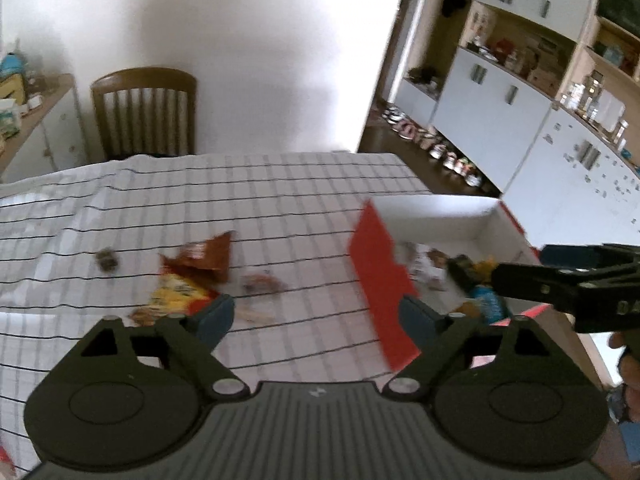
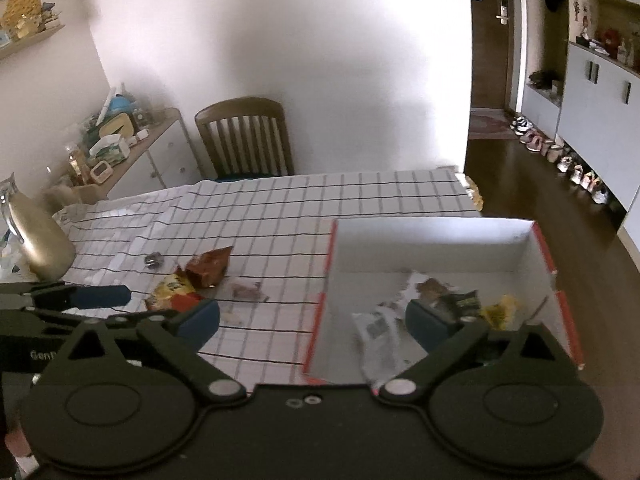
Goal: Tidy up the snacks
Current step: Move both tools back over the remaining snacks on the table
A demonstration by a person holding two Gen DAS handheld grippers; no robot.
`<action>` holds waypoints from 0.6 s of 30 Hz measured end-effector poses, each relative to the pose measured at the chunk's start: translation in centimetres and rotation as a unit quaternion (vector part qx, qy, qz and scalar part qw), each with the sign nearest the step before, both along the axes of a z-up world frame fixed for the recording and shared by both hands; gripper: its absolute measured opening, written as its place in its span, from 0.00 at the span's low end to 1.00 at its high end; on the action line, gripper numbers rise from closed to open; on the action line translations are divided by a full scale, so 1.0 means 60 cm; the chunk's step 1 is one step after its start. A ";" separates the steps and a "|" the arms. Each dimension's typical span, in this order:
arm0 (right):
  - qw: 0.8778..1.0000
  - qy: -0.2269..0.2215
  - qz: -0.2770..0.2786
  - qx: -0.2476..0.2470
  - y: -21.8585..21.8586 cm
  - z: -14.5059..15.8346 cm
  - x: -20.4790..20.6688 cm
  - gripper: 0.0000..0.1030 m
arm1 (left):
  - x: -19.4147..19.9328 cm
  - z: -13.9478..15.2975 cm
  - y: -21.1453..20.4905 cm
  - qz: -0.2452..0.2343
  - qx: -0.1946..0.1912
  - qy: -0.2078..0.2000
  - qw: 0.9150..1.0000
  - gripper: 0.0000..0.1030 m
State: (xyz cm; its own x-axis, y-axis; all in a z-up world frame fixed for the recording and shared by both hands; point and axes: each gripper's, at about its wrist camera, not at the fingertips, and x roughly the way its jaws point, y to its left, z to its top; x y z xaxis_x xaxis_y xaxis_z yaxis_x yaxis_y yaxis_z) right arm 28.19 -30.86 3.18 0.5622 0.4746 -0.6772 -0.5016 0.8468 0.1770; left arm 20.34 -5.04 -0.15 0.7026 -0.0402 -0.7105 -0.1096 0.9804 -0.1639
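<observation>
Table (image 2: 380,196) has a white grid-check cloth. On it: red-and-white box (image 2: 440,240) at right, brown packet (image 2: 210,266), yellow packet (image 2: 172,290), small clear wrapper (image 2: 246,290), tiny dark piece (image 2: 154,260), gold jug (image 2: 38,244) at left.

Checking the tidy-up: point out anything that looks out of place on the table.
Several snack packets still lie loose on the checked tablecloth, outside the red box: a brown packet, a yellow one and a small clear one. Others are already in the box.

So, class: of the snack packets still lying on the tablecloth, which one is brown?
The brown packet, farthest back; the yellow-and-red packet lies in front of it.
</observation>
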 end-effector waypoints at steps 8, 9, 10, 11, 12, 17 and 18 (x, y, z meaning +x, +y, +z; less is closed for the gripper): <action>1.000 0.011 -0.001 -0.008 0.079 -0.014 -0.010 0.97 | -0.001 -0.016 0.127 0.041 0.019 0.009 0.999 0.88; 1.000 0.012 -0.003 -0.011 0.089 -0.017 -0.009 0.97 | 0.002 -0.018 0.149 0.051 0.011 0.012 0.999 0.88; 1.000 0.013 -0.004 -0.013 0.099 -0.020 -0.007 0.97 | 0.005 -0.022 0.167 0.059 0.005 0.015 0.998 0.88; 1.000 0.016 -0.006 -0.016 0.111 -0.023 -0.004 0.97 | 0.008 -0.025 0.188 0.067 -0.001 0.016 0.998 0.88; 1.000 0.017 -0.008 -0.018 0.121 -0.028 -0.002 0.97 | 0.011 -0.027 0.205 0.075 -0.001 0.016 0.997 0.88; 0.999 0.024 -0.014 -0.029 0.167 -0.054 0.012 0.95 | 0.035 -0.042 0.279 0.110 0.005 0.029 0.994 0.88; 0.999 0.022 -0.010 -0.034 0.177 -0.060 0.014 0.94 | 0.040 -0.047 0.293 0.114 -0.001 0.033 0.993 0.88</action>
